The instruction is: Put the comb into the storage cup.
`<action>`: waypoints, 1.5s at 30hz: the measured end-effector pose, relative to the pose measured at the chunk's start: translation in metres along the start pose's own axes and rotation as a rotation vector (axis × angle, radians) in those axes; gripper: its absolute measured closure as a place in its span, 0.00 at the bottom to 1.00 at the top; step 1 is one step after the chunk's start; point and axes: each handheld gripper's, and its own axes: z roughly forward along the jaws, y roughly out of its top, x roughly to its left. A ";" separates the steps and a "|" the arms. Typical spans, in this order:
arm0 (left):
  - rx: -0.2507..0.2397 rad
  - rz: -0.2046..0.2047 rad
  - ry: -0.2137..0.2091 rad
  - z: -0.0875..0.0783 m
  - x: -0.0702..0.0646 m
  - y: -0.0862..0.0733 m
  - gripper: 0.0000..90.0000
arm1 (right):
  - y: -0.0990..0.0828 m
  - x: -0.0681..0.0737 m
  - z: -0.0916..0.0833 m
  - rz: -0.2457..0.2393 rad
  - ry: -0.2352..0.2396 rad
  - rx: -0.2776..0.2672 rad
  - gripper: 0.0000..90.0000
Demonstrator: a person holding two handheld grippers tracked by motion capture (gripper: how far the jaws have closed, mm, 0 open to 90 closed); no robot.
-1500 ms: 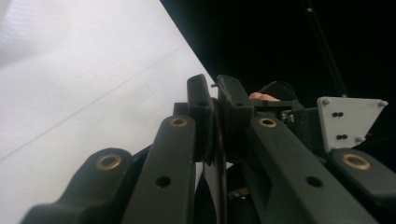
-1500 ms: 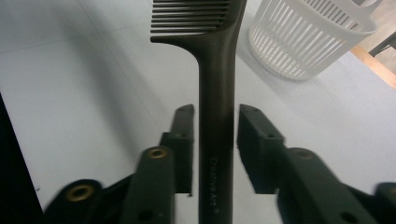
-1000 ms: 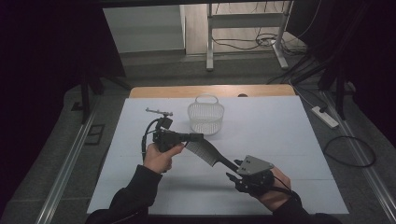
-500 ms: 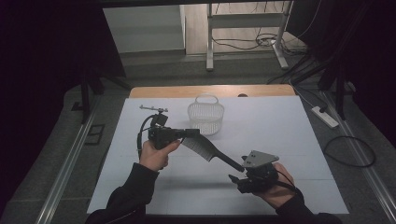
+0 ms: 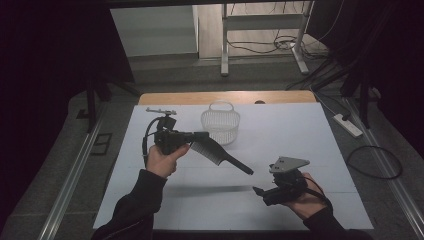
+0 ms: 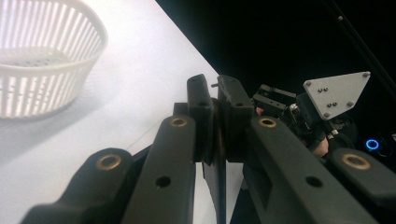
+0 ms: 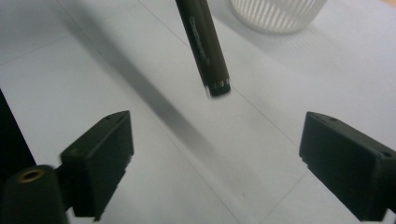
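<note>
A black comb hangs above the white table, its handle slanting down to the right. My left gripper is shut on its toothed end, and the left gripper view shows the pads pressed on the thin comb. My right gripper sits low at the front right, just short of the handle tip. Its jaws have just been opening and nothing is between them. In the right gripper view the handle ends ahead of the open gripper.
A white slatted basket stands at the back middle of the table, just behind the comb; it also shows as the basket and basket. A power strip lies on the floor to the right.
The right gripper's jaws have spread apart and let go of the comb handle, and that hand has drawn back a little to the right. The left gripper still holds the comb.
</note>
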 end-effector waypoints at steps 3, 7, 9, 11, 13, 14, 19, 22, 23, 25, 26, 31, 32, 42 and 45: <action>-0.001 -0.001 -0.007 -0.002 0.002 0.002 0.93 | -0.003 -0.003 0.000 0.007 0.001 0.012 0.07; -0.002 -0.007 0.000 -0.007 0.005 0.006 0.93 | -0.008 -0.007 0.002 0.013 -0.013 0.050 0.00; -0.003 -0.008 0.002 -0.008 0.006 0.007 0.93 | -0.010 -0.008 0.002 0.014 -0.016 0.053 0.00; -0.010 -0.010 0.008 -0.012 0.008 0.010 0.93 | -0.012 -0.010 0.000 0.021 -0.014 0.059 0.00; -0.015 -0.010 0.015 -0.014 0.009 0.012 0.93 | -0.014 -0.012 -0.001 0.027 -0.016 0.052 0.00; -0.016 -0.011 0.017 -0.016 0.009 0.013 0.93 | -0.015 -0.014 -0.002 0.033 -0.017 0.052 0.00; -0.024 -0.014 0.015 -0.020 0.012 0.017 0.93 | -0.022 -0.021 -0.007 0.056 -0.025 0.052 0.00; -0.035 -0.015 0.026 -0.026 0.014 0.021 0.93 | -0.025 -0.024 -0.010 0.069 -0.029 0.058 0.00; -0.035 -0.015 0.026 -0.026 0.014 0.021 0.93 | -0.025 -0.024 -0.010 0.069 -0.029 0.058 0.00; -0.041 -0.013 0.039 -0.029 0.015 0.024 0.93 | -0.029 -0.026 -0.013 0.085 -0.018 0.066 0.00; -0.044 -0.013 0.042 -0.030 0.015 0.025 0.93 | -0.030 -0.027 -0.013 0.080 -0.021 0.068 0.00; -0.056 -0.012 0.059 -0.037 0.016 0.030 0.93 | -0.036 -0.029 -0.017 0.076 -0.036 0.079 0.00; -0.060 -0.012 0.063 -0.038 0.016 0.032 0.93 | -0.037 -0.029 -0.018 0.081 -0.039 0.081 0.00; -0.079 -0.004 0.101 -0.049 0.014 0.046 0.93 | -0.048 -0.034 -0.029 0.135 -0.054 0.069 0.00; -0.082 -0.003 0.107 -0.051 0.014 0.049 0.93 | -0.050 -0.035 -0.031 0.147 -0.060 0.074 0.00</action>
